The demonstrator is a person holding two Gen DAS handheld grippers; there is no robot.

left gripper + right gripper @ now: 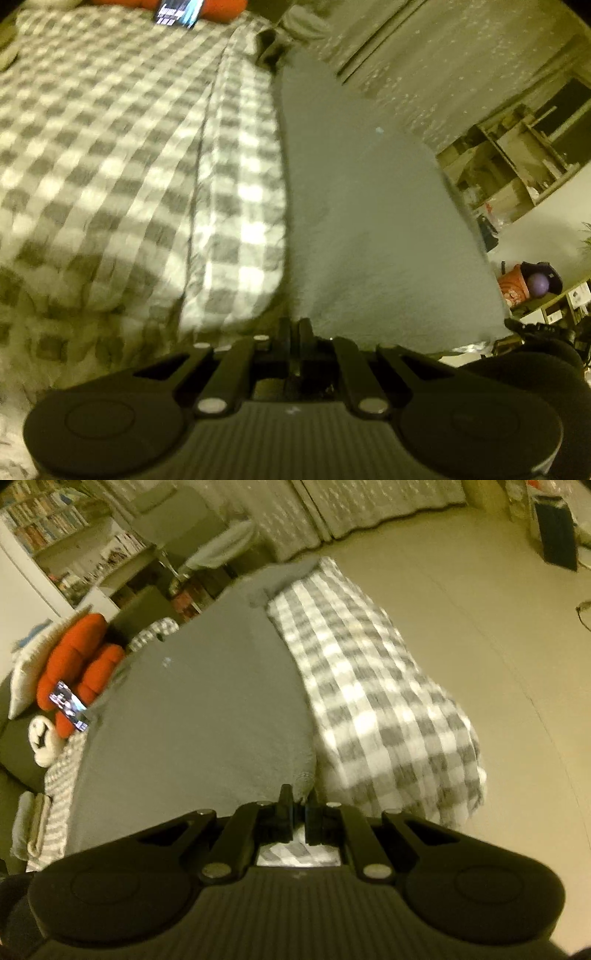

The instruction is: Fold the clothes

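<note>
A grey garment (362, 221) is stretched in the air over a bed with a grey-and-white checked cover (110, 147). My left gripper (295, 325) is shut on one near corner of the garment, which rises away from it as a taut sheet. In the right wrist view the same grey garment (192, 709) spreads ahead and to the left. My right gripper (299, 801) is shut on its other near corner, where the cloth bunches between the fingers. The checked cover (369, 701) hangs over the bed's edge to the right.
Red cushions (77, 657) and a phone with a lit screen (70, 705) lie at the bed's far end. Bookshelves (55, 528) stand beyond, curtains (332, 509) at the back. Bare floor (498, 646) lies right of the bed. Shelving (517, 155) stands on the right.
</note>
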